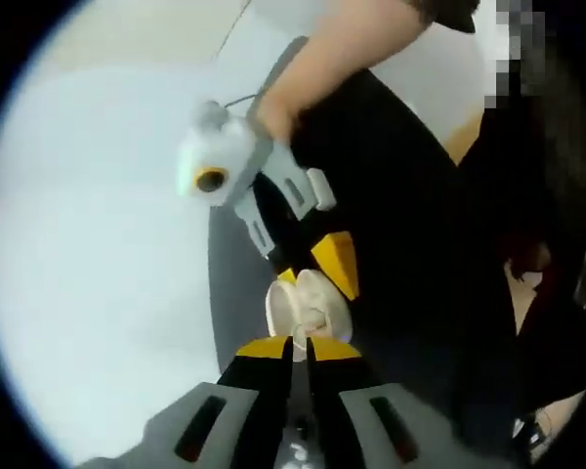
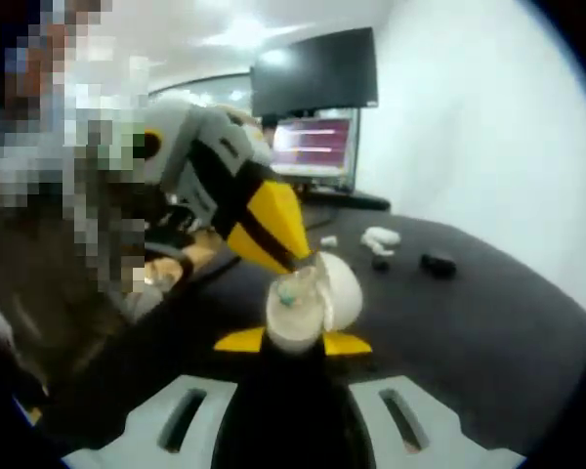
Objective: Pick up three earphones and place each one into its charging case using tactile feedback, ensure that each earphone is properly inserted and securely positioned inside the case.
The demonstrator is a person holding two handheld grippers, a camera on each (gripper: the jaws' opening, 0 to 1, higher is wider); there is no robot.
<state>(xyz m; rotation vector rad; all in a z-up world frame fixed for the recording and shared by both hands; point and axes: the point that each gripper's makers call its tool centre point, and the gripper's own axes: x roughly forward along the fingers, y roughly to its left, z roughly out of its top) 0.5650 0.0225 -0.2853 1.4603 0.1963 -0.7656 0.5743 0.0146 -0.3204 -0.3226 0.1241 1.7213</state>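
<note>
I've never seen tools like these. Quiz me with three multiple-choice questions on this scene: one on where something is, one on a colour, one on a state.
1. The white charging case sits:
A) on the floor
B) between the right gripper's jaws
C) on a shelf

2. The fingertips are:
A) red
B) green
C) yellow

3. That case's lid is:
A) open
B) shut
C) missing

Answers:
1. B, the right gripper view shows its jaws flanking the case.
2. C, the tips are plainly yellow.
3. A, the lid stands tilted back.
</note>
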